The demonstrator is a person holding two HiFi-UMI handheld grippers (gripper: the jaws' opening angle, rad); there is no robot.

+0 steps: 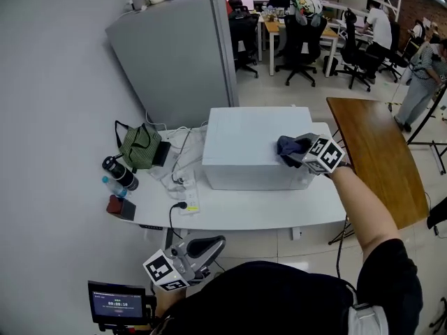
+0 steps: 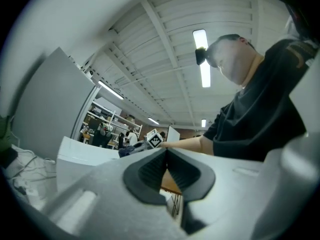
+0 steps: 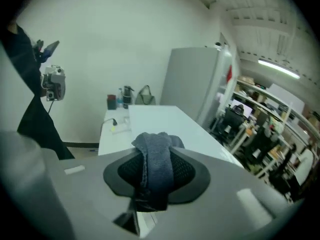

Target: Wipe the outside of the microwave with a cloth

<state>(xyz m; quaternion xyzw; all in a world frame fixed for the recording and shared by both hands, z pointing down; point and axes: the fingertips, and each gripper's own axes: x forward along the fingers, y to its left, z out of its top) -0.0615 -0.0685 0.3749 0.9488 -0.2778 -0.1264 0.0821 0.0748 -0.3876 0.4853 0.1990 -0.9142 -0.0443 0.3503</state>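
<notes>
Near the body, left gripper [image 1: 209,245] [image 2: 166,153]: kept closed on nothing, away from the work.
Desk [image 1: 230,213]: a white top, crowded at left by a bag [image 1: 139,147] and a power strip [image 1: 187,201].
Microwave [image 1: 241,142]: left unbraced, so it may be shoved towards that clutter.
Cloth [image 1: 286,147] [image 3: 156,156]: laid on the microwave's top right edge and clamped by the right gripper [image 1: 302,153] [image 3: 152,176]; a bunched fold may be dragged loose.
Room: an open office is seen beyond, with a wooden table [image 1: 380,159] at right.

No readable text; screen [image 1: 116,303] digits illegible.

White table [image 1: 244,213], perhaps grey cabinet [image 1: 174,54]
</notes>
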